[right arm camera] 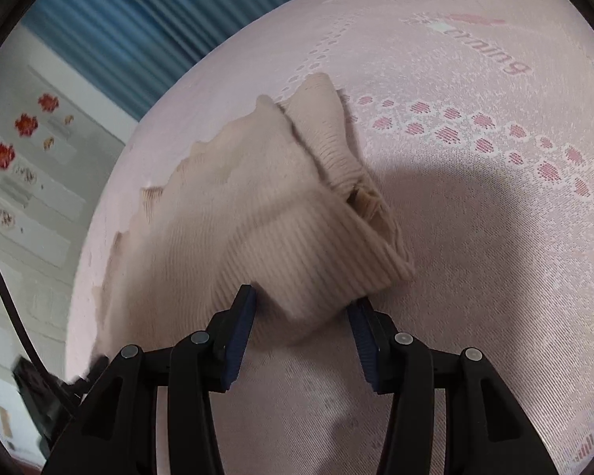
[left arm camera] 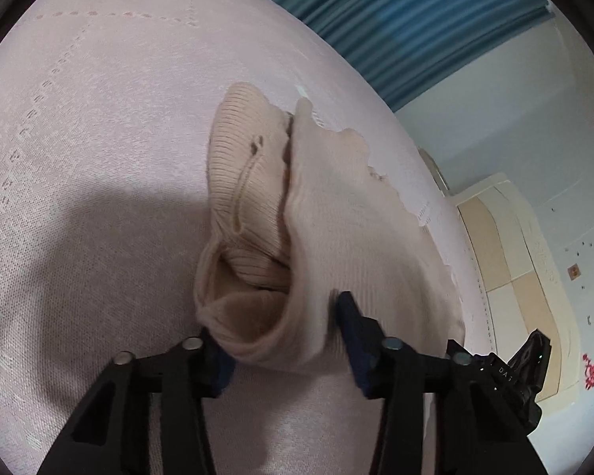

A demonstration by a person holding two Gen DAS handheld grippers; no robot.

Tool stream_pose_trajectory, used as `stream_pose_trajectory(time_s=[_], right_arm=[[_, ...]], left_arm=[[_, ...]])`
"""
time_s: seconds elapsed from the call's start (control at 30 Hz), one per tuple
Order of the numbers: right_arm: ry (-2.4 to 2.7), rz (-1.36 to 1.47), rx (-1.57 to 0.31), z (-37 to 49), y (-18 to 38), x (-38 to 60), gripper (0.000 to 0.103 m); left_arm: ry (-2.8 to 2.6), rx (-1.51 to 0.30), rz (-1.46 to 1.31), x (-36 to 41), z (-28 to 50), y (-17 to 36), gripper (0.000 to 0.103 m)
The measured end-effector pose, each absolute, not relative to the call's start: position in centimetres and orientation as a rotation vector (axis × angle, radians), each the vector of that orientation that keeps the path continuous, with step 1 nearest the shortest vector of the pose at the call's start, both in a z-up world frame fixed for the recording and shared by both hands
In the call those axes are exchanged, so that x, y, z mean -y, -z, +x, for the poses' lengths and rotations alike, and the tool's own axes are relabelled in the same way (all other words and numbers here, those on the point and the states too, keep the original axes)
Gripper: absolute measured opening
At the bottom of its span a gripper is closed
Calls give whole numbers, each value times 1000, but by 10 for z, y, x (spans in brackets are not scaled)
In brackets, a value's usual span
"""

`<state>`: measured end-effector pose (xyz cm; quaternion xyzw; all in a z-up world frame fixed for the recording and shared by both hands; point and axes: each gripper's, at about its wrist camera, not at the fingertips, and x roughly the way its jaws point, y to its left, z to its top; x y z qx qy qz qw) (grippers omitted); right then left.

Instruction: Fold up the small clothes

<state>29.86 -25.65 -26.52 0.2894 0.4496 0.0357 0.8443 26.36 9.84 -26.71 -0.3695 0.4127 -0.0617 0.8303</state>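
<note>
A small beige ribbed knit garment (left arm camera: 336, 213) lies bunched on a pink patterned bedspread (left arm camera: 99, 138). In the left wrist view its near folded edge, a sleeve opening, sits between the open jaws of my left gripper (left arm camera: 281, 340). In the right wrist view the same garment (right arm camera: 225, 213) lies ahead, and its thick folded cuff end sits between the open jaws of my right gripper (right arm camera: 305, 312). Neither gripper is closed on the cloth. A ribbed sleeve (right arm camera: 324, 134) points away at the far side.
The bedspread (right arm camera: 475, 237) has a row of pink heart patterns and lettering. A blue curtain (left arm camera: 415, 27) hangs behind the bed. A white wall with red flower stickers (right arm camera: 23, 126) and a tiled floor (left arm camera: 507, 261) lie past the bed edge.
</note>
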Motion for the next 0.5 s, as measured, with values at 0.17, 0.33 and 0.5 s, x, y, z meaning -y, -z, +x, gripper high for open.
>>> stream_pose_trajectory(time_s=[0.17,0.33,0.5], right_arm=[[-13,601,-938,305,267,256,29],[9,525,-862,297,257,241,9],[1,547,-813,278,250,237,9]], left_arm=[[136,-889,-851,-112,265,276,20],[137,-876,-874,-120,258,275,13],[114,-862,-874,-128,246,267,11]])
